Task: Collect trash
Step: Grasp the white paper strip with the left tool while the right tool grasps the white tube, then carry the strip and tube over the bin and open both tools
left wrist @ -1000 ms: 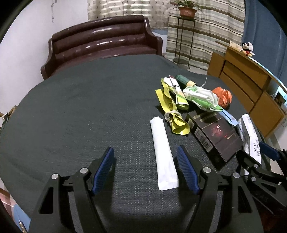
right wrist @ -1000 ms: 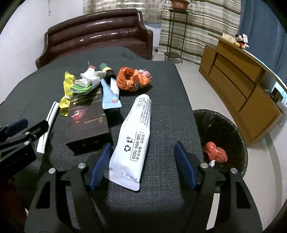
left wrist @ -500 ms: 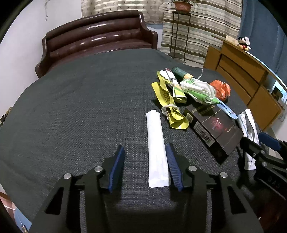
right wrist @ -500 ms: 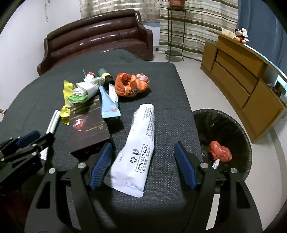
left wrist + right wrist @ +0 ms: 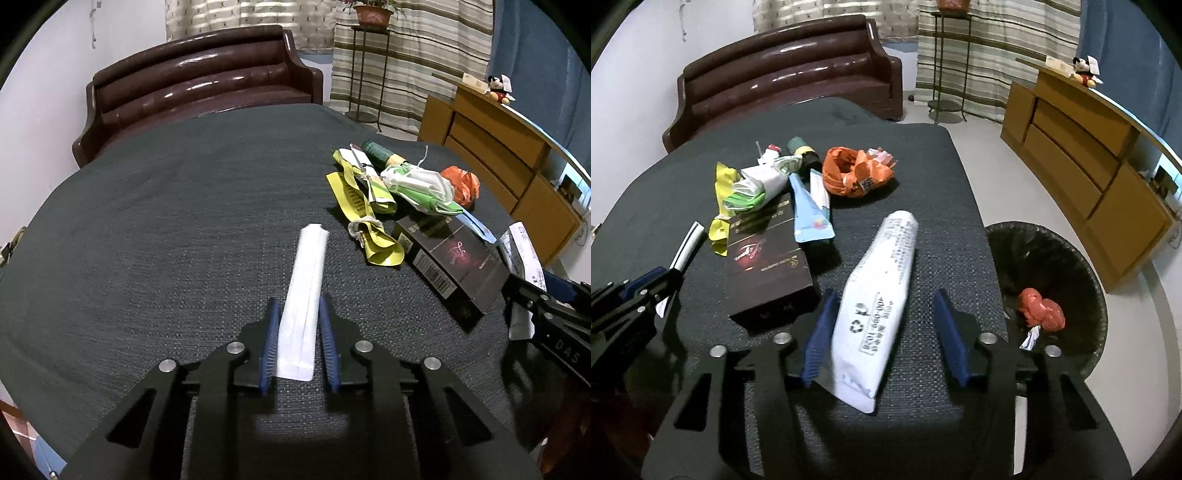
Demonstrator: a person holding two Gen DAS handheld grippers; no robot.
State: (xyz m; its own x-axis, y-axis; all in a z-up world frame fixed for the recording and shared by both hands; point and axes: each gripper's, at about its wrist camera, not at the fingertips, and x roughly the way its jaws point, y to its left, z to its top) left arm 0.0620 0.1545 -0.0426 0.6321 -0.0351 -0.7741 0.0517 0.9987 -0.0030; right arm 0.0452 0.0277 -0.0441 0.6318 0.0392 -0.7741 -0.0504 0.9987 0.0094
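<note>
We have two pieces lined up at once. Our left tongs (image 5: 297,341) have just been closing and now stand narrow around the near end of the long white paper sleeve (image 5: 304,291), whose edges seem to touch the blue pads; the sleeve lies flat on the dark tabletop (image 5: 166,229), so we judge the grip made but the lift not begun. Our right tongs (image 5: 884,332) have also just been closing and sit at a middling gap astride the white printed pouch (image 5: 877,306): the left pad is against its side, the right pad clearly apart from it, so it is not yet held.

As for progress, the black-lined bin (image 5: 1052,258) on the floor to the right of the tabletop holds only a crumpled red wad (image 5: 1039,308) and a small white scrap, so we reckon the job is at an early stage. Left on the tabletop, farther off, are a black box (image 5: 764,266), a pale blue tube (image 5: 809,214), an orange bag (image 5: 855,171), yellow-green wrappers (image 5: 356,197), a green-and-white crumple (image 5: 421,186) and a dark green roll (image 5: 375,151).

The pouch shows a recycling mark and a phone-style number beginning 400-099; its rows of small print are too fine to read. The box bears a red flourish, gold lettering we cannot make out, and a barcode on its side. The right tool's body reads "DAS" in the left wrist view
</note>
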